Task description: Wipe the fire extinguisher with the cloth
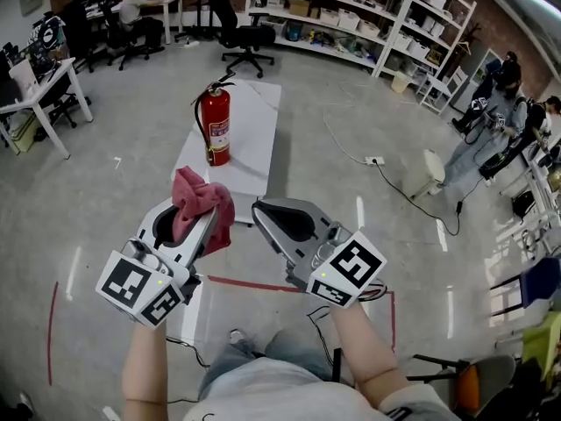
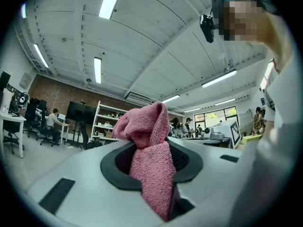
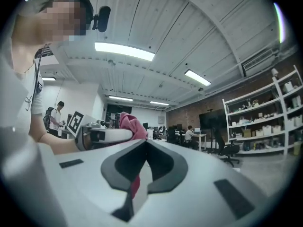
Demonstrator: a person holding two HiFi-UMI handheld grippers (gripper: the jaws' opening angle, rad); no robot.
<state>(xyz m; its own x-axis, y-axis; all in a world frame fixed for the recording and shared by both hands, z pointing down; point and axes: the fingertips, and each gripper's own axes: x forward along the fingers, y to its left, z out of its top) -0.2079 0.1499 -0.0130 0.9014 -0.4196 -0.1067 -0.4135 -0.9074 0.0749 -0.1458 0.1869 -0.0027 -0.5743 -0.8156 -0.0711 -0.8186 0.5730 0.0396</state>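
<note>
I'm looking down on a wide grey floor (image 1: 105, 200) with long white shelving (image 1: 351, 20) across the far right. An office chair (image 1: 245, 42) stands in front of the shelving, and a person sits at a desk (image 1: 136, 11) at the far left. In the middle of the floor is a low white table (image 1: 259, 134), running away from me.

The fire extinguisher (image 1: 216, 125) stands upright on the near left part of that table. It is red, with a black hose looping down its left side. It is beyond both grippers and clear of them, and nothing touches it.

Both grippers are near me and raised, pointing out toward the table. The left gripper (image 1: 207, 222) is clenched on the cloth (image 1: 203, 204). In the left gripper view the pink terry fabric is pinched between the jaws, a bunched fold stands above them and a tail hangs below.

The right gripper (image 1: 260, 209) sits just to the right of the left one. In its own view the jaws are closed on each other with nothing between them. The pink seen through the slit is the cloth on the other tool.

A red tape line (image 1: 254, 284) crosses the floor beneath the grippers.
</note>
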